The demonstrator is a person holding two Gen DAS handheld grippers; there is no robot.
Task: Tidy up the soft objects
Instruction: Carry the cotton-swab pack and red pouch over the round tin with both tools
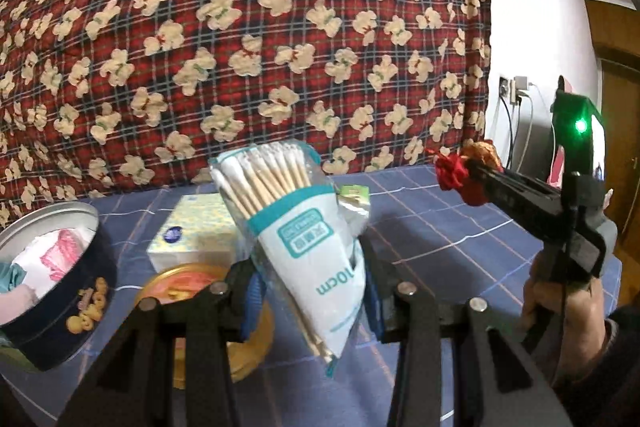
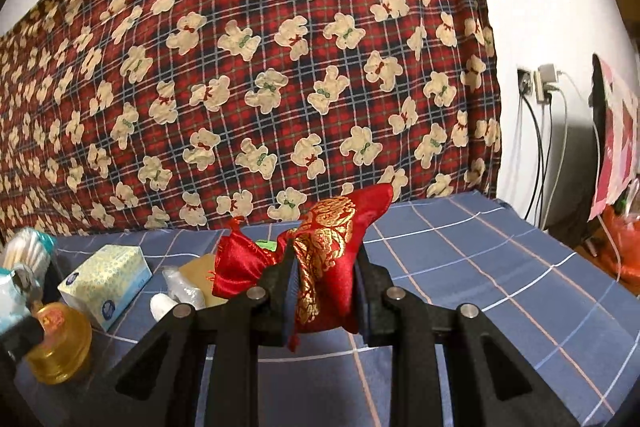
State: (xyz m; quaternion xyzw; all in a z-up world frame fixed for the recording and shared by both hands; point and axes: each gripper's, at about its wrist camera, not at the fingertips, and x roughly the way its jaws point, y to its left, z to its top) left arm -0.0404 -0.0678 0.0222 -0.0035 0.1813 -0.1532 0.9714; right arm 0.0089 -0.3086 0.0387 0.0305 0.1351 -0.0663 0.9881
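Only the left view shows the tin (image 1: 60,227); left tool (image 1: 308,291) clamps swab bag (image 1: 304,227), right tool (image 2: 324,287) clenches red pouch (image 2: 328,259).

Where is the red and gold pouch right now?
The red and gold pouch is clamped in the right tool, held above the blue checked cloth, right of the tissue box; the left wrist view shows it at right.

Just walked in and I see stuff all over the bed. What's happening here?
A person holds a gripper in each hand. The left gripper is clamped on a bag of cotton swabs, lifted above the blue checked sheet. The right gripper pinches a red and gold satin pouch. A round tin stands open nearby.
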